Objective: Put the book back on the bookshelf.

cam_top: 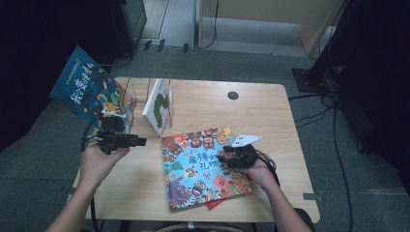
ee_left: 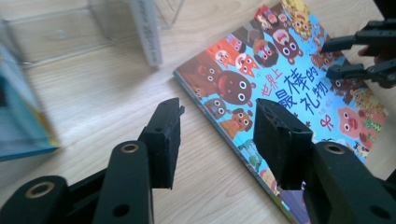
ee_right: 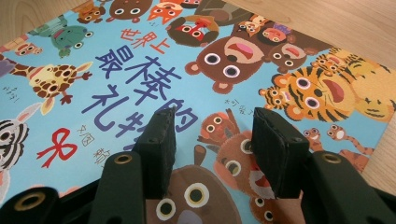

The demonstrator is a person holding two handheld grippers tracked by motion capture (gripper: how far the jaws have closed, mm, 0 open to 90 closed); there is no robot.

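Both forearms come in from six o'clock in the high view; the left gripper (cam_top: 129, 141) hangs at nine o'clock over the bare table (cam_top: 203, 99), and the right gripper (cam_top: 231, 157) sits over the animal picture book (cam_top: 191, 169), which lies flat near the middle. A blue book (cam_top: 87, 87) leans at ten o'clock.

Left gripper view: jaws half spread, nothing between them, wood below, book at two o'clock.

Right gripper view: jaws half spread just above the book's cover, pinching nothing.
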